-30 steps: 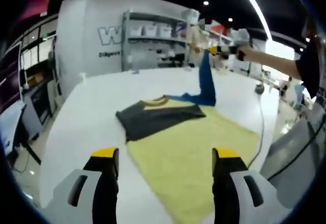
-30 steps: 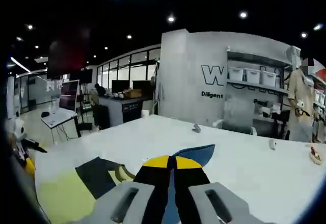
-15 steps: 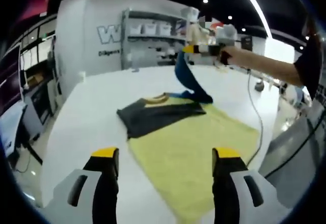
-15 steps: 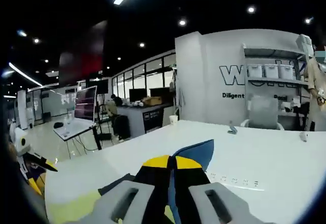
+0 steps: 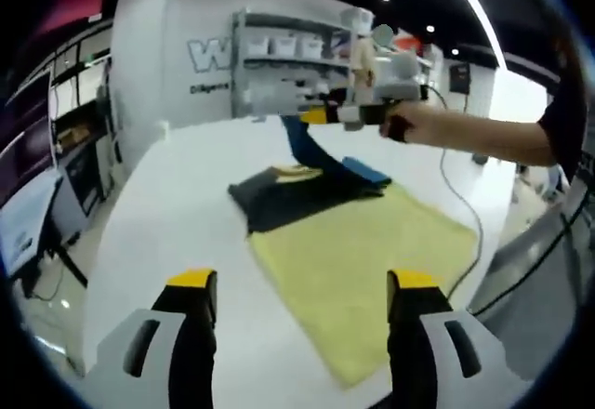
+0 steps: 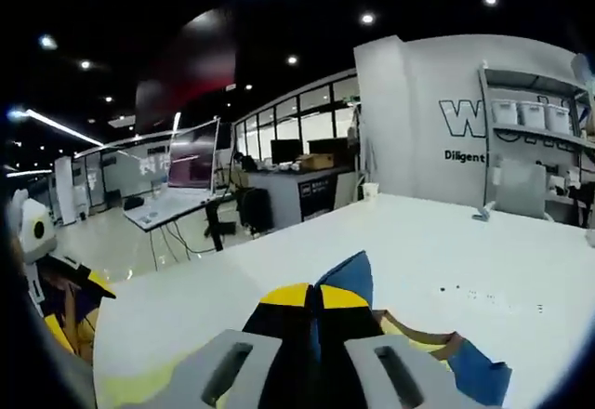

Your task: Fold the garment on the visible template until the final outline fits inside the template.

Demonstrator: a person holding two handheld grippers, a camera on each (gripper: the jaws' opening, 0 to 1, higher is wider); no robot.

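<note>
A dark grey and blue garment (image 5: 302,195) lies at the far end of the yellow-green template (image 5: 372,270) on the white table (image 5: 167,232). In the left gripper view my left gripper (image 5: 302,288) stands open above the table's near part, nothing between its fingers. My right gripper (image 5: 311,114), held by a person's hand, hangs above the garment and is shut on its blue sleeve (image 5: 311,153), which rises from the cloth. In the right gripper view the right gripper (image 6: 313,296) pinches the blue sleeve (image 6: 344,279); the garment's collar and blue part (image 6: 456,358) lie below.
White shelving with bins (image 5: 288,51) and a lettered wall stand beyond the table. A cable (image 5: 465,232) hangs from the right gripper past the table's right edge. Desks with monitors (image 6: 191,186) fill the room at left in the right gripper view.
The right gripper has carried the blue sleeve leftward across the garment and lowered it. The left gripper's camera shifted slightly; its jaws stay open.
</note>
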